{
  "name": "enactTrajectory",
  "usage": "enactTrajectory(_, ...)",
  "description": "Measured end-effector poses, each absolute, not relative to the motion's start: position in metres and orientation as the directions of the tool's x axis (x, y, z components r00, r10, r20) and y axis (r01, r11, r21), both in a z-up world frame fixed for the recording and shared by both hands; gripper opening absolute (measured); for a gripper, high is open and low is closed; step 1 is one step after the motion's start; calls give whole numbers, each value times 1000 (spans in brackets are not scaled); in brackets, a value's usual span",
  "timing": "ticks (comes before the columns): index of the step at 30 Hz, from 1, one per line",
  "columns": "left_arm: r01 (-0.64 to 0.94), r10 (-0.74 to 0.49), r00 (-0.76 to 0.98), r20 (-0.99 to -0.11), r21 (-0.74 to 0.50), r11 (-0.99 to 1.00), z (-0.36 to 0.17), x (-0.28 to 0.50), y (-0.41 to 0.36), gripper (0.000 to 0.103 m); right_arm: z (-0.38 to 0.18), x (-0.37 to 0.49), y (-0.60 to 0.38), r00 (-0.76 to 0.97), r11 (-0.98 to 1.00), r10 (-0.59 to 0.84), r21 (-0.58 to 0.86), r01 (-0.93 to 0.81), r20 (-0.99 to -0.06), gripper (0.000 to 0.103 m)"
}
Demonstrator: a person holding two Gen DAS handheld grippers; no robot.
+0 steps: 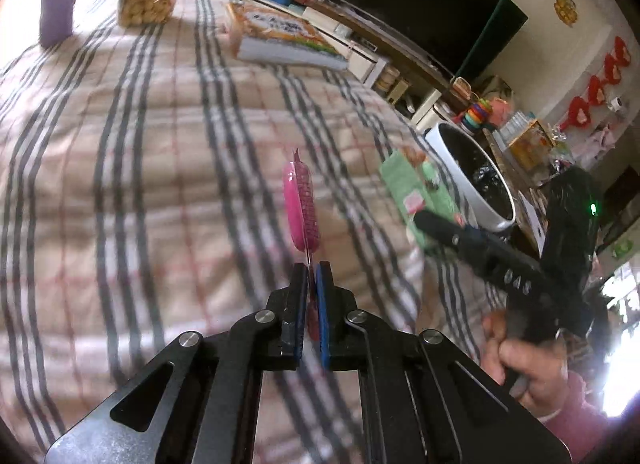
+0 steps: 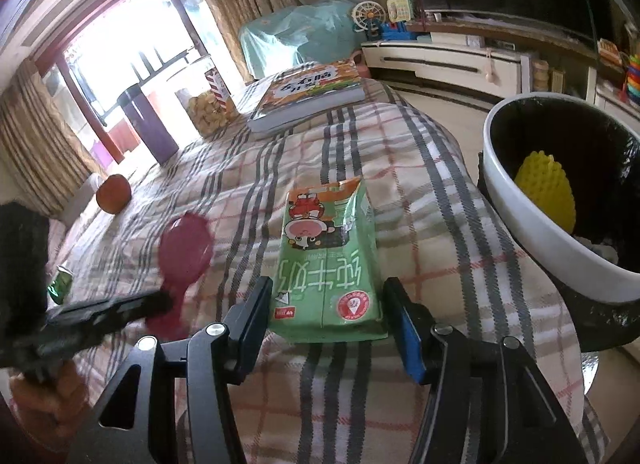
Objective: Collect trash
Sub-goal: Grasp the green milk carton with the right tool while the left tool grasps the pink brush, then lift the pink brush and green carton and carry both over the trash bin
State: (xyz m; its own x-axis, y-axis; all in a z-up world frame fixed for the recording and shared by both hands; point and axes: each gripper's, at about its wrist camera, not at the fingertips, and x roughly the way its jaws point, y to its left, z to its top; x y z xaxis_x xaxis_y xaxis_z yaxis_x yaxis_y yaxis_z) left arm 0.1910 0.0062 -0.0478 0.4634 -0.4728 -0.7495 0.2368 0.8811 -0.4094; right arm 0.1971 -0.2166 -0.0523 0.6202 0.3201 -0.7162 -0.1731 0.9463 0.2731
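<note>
The left gripper is pressed together, pinching the lower tip of a pink foam net and holding it above the checked cloth of the surface. Only that thin tip sits between the pads, so the light net could slip out or swing loose on the way to the bin, which stands off the surface's right edge.

To its right, the right gripper stands spread around the near end of a green milk carton lying flat near that edge; the pads look just clear of its sides. The carton seems soft, so a squeeze may crush it or push it off the edge. The two grippers are near each other and could collide. A yellow net is already in the bin.
</note>
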Motion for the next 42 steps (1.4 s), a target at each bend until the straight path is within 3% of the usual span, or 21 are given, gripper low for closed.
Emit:
enactTrajectory(3, 198, -440, 484, -756, -396, 897, -53, 185, 10, 8, -53, 195, -218, 631, 946, 320, 275, -173, -707, 60)
enactTrajectory(7, 148, -401, 524, -752, -383, 912, -55, 185, 12, 18, -52, 191, -225, 643, 942, 325, 298, -155, -693, 78)
enactTrajectory(9, 137, -396, 536, -746, -386, 912, -55, 187, 12, 25, -49, 190, -226, 657, 946, 313, 285, -153, -686, 78)
enactTrajectory(13, 95, -312, 585, -748, -319, 943, -49, 190, 4, 69, -47, 196, -223, 652, 948, 312, 271, -166, -691, 78)
enactTrajectory(14, 84, -284, 601, -747, -294, 952, -47, 192, 0, 71, -46, 198, -223, 650, 948, 313, 266, -174, -692, 78)
enactTrajectory(19, 71, -201, 623, -756, -201, 977, -54, 202, -13, 70, -51, 209, -216, 628, 953, 304, 236, -192, -716, 78)
enactTrajectory(21, 80, -175, 629, -758, -161, 984, -55, 200, -18, 59, -54, 214, -214, 616, 953, 304, 230, -200, -727, 79)
enactTrajectory(22, 94, -181, 629, -756, -156, 983, -54, 200, -20, 45, -54, 214, -212, 617, 954, 301, 221, -205, -727, 78)
enactTrajectory(23, 100, -183, 627, -757, -154, 983, -55, 201, -21, 39, -54, 214, -211, 620, 955, 295, 209, -209, -728, 77)
enactTrajectory(24, 105, -184, 627, -757, -152, 983, -55, 201, -22, 39, -54, 215, -210, 620, 956, 291, 201, -212, -729, 74)
enactTrajectory(25, 112, -189, 627, -756, -152, 982, -54, 200, -22, 38, -54, 215, -210, 619, 957, 288, 198, -212, -731, 60)
enactTrajectory(26, 119, -191, 627, -756, -149, 982, -54, 199, -23, 38, -55, 216, -207, 613, 959, 282, 190, -212, -738, 54)
enactTrajectory(27, 125, -192, 626, -755, -146, 981, -53, 199, -25, 37, -55, 216, -207, 610, 959, 280, 188, -212, -741, 51)
enactTrajectory(42, 243, -250, 641, -725, -118, 963, -28, 176, -69, 33, -27, 179, -236, 647, 935, 352, 281, -215, -676, 50)
